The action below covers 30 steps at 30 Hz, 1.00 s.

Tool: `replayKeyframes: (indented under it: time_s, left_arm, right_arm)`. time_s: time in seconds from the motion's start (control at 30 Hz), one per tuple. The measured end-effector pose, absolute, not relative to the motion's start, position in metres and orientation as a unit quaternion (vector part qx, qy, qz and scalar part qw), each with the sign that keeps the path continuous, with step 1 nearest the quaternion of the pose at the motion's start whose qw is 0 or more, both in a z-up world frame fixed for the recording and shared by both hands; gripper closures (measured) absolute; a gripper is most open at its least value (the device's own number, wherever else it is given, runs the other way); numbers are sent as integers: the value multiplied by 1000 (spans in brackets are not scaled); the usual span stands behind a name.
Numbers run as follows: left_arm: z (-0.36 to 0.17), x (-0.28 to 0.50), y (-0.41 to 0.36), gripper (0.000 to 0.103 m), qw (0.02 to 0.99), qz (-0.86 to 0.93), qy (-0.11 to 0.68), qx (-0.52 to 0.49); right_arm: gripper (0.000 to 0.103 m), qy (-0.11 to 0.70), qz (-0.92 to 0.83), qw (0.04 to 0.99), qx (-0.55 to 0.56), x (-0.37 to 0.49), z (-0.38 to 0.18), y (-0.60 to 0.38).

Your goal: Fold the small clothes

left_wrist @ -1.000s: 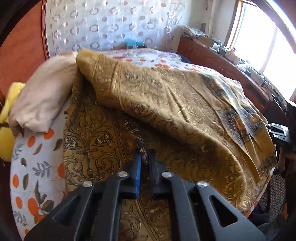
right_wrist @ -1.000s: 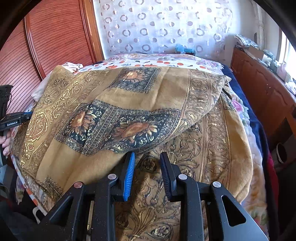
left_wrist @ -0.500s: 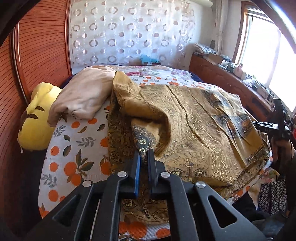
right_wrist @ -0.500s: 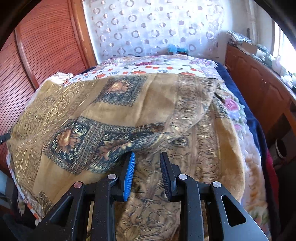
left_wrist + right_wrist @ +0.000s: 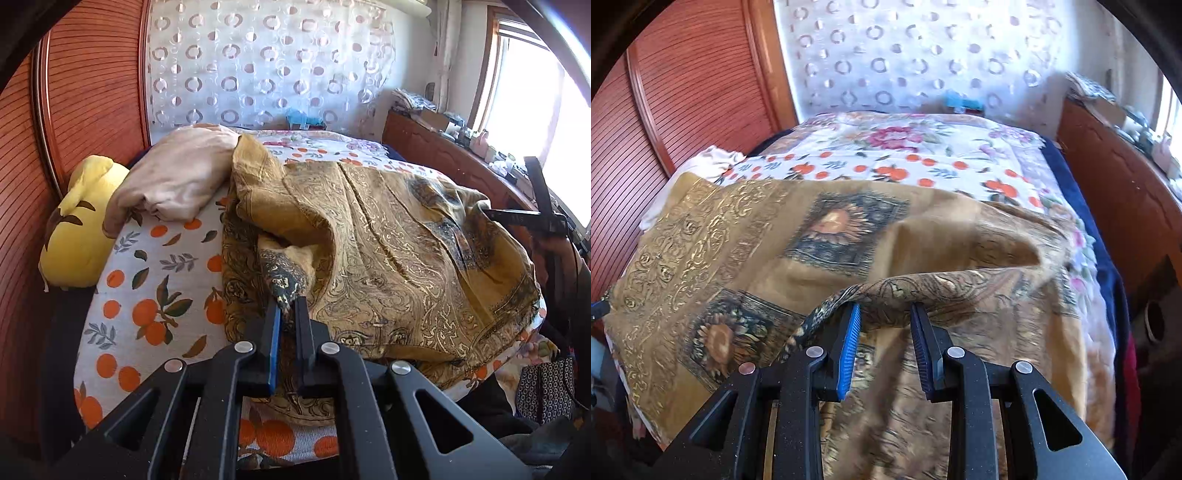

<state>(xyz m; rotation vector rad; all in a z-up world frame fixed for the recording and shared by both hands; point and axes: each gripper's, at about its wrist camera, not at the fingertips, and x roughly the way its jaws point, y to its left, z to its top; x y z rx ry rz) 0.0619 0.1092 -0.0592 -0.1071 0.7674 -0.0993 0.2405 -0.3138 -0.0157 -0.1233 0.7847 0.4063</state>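
My left gripper (image 5: 287, 302) pinched tight on gold cloth (image 5: 388, 251) corner. My right gripper (image 5: 884, 314) part-spread, cloth edge draped across fingertips, grip unclear.

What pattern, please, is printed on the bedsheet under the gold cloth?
Oranges with green leaves on white, on the bedsheet; the left wrist view shows it best.

The bed (image 5: 155, 280), under an orange-print sheet, carries a gold patterned cloth (image 5: 406, 258) and a beige bundle (image 5: 177, 177) — perhaps clothing.
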Motion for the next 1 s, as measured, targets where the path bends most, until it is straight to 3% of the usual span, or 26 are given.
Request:
replayKeyframes:
  time_s: [0.3, 0.53, 0.6, 0.67, 1.0]
  left_arm:
    - [-69, 65, 104, 97, 919, -55, 386, -53]
    - [-70, 66, 104, 97, 919, -56, 388, -48]
    - [-70, 66, 104, 97, 918, -55, 388, -50]
    - [-71, 66, 104, 97, 918, -55, 389, -52]
    - [-76, 64, 104, 97, 917, -54, 393, -52]
  right_arm:
    - [74, 393, 236, 889, -19, 213, -37, -318]
    - [74, 390, 223, 892, -50, 200, -52, -317]
    - [91, 390, 226, 891, -48, 196, -53, -317]
    - [98, 388, 226, 892, -45, 190, -50, -324]
    - [103, 295, 169, 940, -1, 97, 10, -391]
